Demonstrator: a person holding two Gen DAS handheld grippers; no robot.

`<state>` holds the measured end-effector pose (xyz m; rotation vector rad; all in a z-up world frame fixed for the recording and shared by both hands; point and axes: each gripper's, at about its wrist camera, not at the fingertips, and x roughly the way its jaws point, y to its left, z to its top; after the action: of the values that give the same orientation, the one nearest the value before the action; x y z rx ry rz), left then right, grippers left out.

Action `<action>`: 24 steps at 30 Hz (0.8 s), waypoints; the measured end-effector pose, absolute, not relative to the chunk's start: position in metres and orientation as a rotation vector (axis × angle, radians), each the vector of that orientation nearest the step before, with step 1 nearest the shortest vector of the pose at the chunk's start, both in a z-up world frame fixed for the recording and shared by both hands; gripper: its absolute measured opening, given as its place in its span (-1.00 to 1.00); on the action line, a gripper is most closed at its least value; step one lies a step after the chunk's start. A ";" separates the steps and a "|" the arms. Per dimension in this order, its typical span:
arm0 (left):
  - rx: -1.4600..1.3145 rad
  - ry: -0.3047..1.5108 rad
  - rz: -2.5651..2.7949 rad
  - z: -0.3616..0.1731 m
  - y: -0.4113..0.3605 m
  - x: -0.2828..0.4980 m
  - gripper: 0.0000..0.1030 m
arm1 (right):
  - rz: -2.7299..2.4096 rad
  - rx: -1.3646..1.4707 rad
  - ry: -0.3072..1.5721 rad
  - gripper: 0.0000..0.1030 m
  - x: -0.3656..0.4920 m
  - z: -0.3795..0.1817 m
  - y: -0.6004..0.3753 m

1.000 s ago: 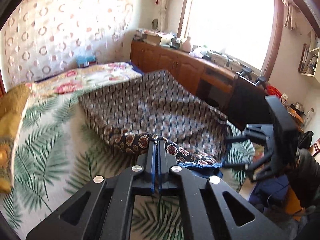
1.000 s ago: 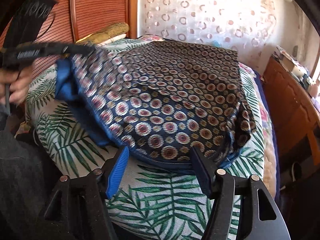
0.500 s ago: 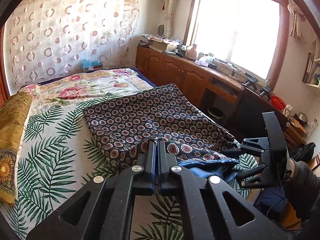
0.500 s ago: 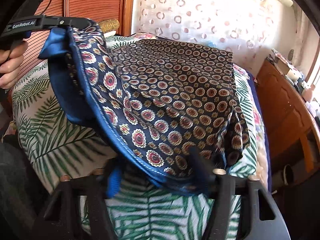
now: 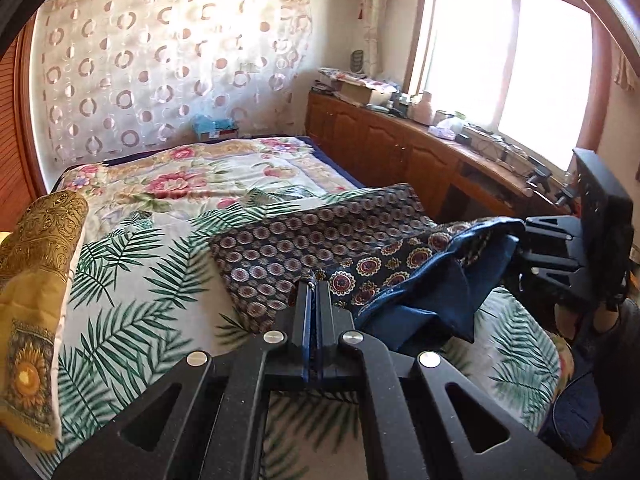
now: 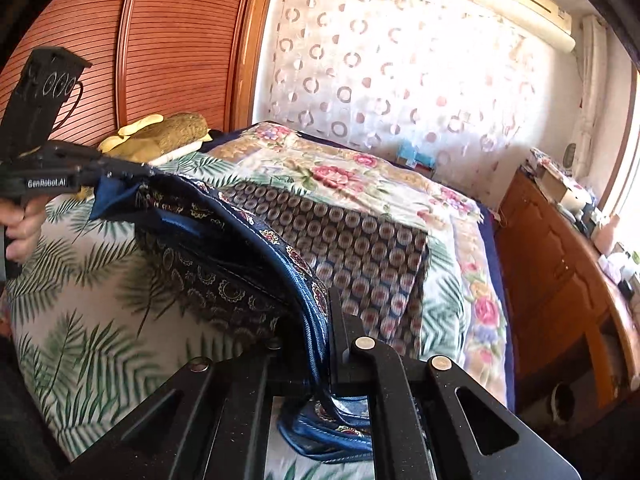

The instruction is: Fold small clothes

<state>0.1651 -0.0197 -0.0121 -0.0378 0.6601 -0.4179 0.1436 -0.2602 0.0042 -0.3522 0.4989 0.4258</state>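
Left gripper clenched on one edge of a dark blue patterned garment, blue pads pressed together with a thin strip of cloth between them. Right gripper also clenched on the garment, the blue hem bunched between its fingers and spilling out below them. In the left wrist view, right gripper seen from the side at the far right, gripping a gathered blue corner lifted off the bed. In the right wrist view, left gripper seen at upper left, held by a hand, with the blue corner of the cloth pinched at its tip.

Near edge of the garment stretched in the air between the two grippers, sagging in folds with the plain blue lining showing. Far part of the garment lying flat on the bedspread with green palm leaves, roughly rectangular, medallion print facing up. Beyond it, a floral quilt covering the far half of the bed. Yellow pillow with a sunflower print at the left edge of the bed, well apart from the garment. Wooden cabinets along the wall to the right under a bright window, their top cluttered with small items too blurred to tell. Sheer curtain with ring pattern behind the bed.
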 end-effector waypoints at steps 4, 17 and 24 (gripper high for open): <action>-0.036 0.688 -0.396 -0.022 -0.016 0.187 -0.96 | 0.423 -0.355 0.526 -0.89 0.173 0.001 -0.252; -0.059 0.776 -0.360 -0.048 -0.008 0.251 -0.96 | 0.403 -0.261 0.646 -0.54 0.282 -0.002 -0.244; -0.093 0.773 -0.394 -0.043 0.001 0.260 -0.85 | 0.405 -0.249 0.656 -0.49 0.311 -0.001 -0.242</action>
<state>0.2602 0.0009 -0.0431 -0.0927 0.7726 -0.3941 0.3108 -0.2417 -0.0011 -0.2492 0.6558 0.4055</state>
